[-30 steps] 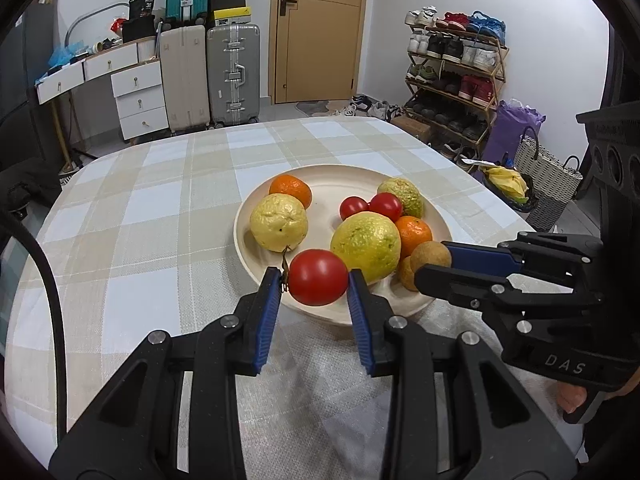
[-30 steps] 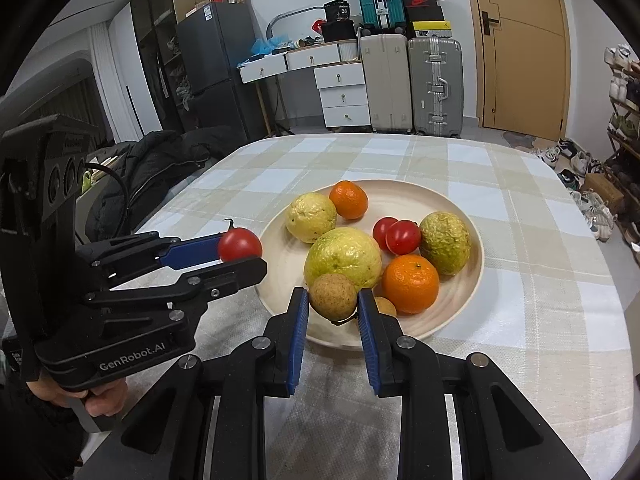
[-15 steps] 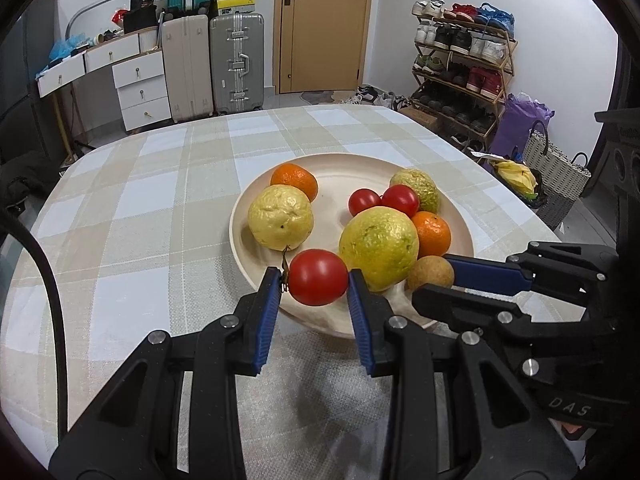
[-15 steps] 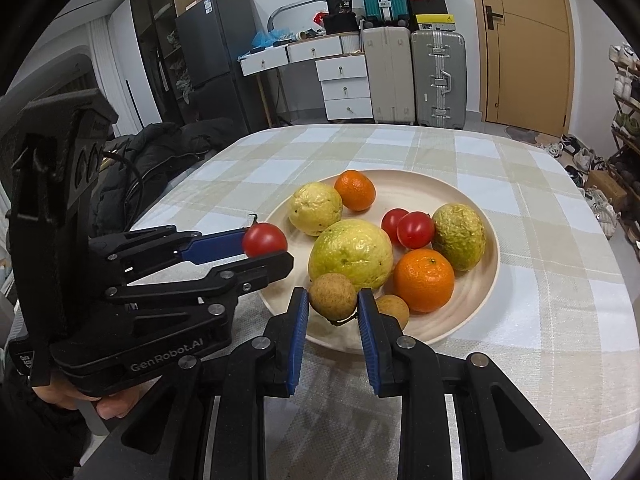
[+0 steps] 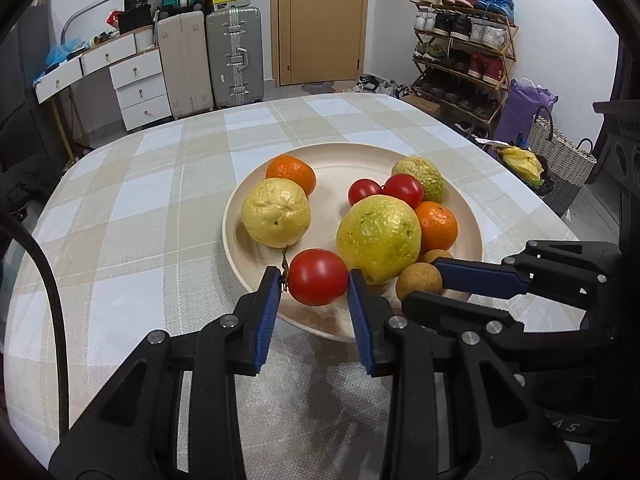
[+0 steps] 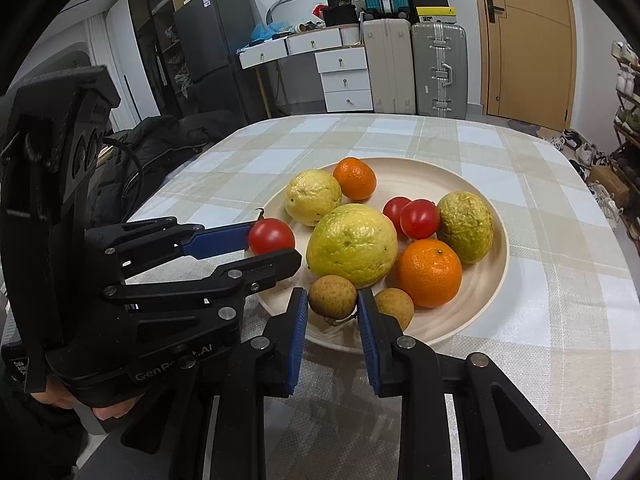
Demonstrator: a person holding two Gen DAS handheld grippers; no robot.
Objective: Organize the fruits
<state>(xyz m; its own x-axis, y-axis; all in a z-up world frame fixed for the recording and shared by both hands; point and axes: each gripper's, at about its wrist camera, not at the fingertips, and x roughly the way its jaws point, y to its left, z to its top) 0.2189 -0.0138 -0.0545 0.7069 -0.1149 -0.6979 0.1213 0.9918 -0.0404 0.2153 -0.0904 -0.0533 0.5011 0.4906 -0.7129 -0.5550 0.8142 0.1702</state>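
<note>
My left gripper [image 5: 314, 280] is shut on a red tomato [image 5: 318, 277] and holds it over the near rim of the beige plate [image 5: 400, 160]. My right gripper [image 6: 333, 305] is shut on a small brown longan [image 6: 332, 296] at the plate's near rim [image 6: 496, 280]. On the plate lie a big yellow-green citrus [image 6: 352, 245], a yellow citrus [image 6: 313, 197], a green-yellow fruit [image 6: 466, 221], two oranges [image 6: 429, 273], two small tomatoes [image 6: 419, 218] and another longan [image 6: 394, 306]. The left gripper also shows in the right wrist view [image 6: 272, 246], the right gripper in the left wrist view [image 5: 424, 284].
The plate stands on a table with a checked cloth [image 5: 140, 216]. Behind it are suitcases [image 5: 234, 56], white drawers [image 5: 136, 84] and a door [image 5: 320, 20]. A shoe rack [image 5: 460, 52] and a woven basket [image 5: 560, 160] stand to the right, a dark jacket [image 6: 160, 144] to the left.
Both grippers have moved forward toward the plate, each keeping hold of its fruit. The tomato and the longan now hang over the plate's near rim.
</note>
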